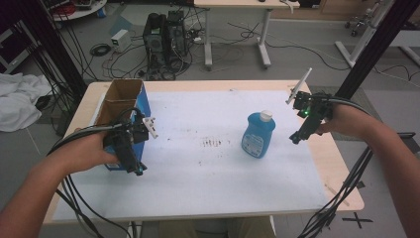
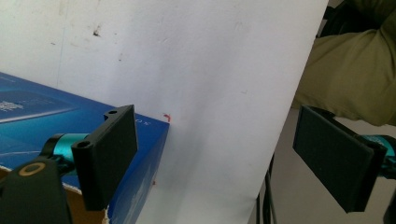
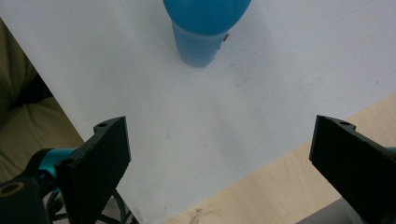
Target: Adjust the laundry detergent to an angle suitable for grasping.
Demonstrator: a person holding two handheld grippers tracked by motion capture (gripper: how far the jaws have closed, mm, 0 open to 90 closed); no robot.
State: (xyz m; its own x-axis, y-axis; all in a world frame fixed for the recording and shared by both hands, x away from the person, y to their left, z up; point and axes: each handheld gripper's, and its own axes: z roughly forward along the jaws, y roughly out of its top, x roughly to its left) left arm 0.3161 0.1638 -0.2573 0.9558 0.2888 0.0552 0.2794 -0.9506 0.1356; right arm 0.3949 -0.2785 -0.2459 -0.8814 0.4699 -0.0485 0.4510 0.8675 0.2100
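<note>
A blue bottle [image 1: 258,135] with a white cap stands upright right of the sheet's middle. An open blue cardboard box [image 1: 124,106] stands at the table's left side. My left gripper [image 1: 137,169] hovers at the box's near right corner. In the left gripper view this gripper [image 2: 219,140] is open with nothing between its jaws, and the box [image 2: 56,116] lies beside its left jaw. My right gripper [image 1: 296,138] is held to the right of the bottle, apart from it. In the right gripper view it [image 3: 219,140] is open and empty, with the bottle [image 3: 205,28] ahead.
A white sheet [image 1: 208,173] covers most of the wooden table [image 1: 341,173], with small dark stains [image 1: 213,143] at its middle. Cables trail off the front edge. Behind the table are a computer tower [image 1: 163,39], a desk and black frame posts.
</note>
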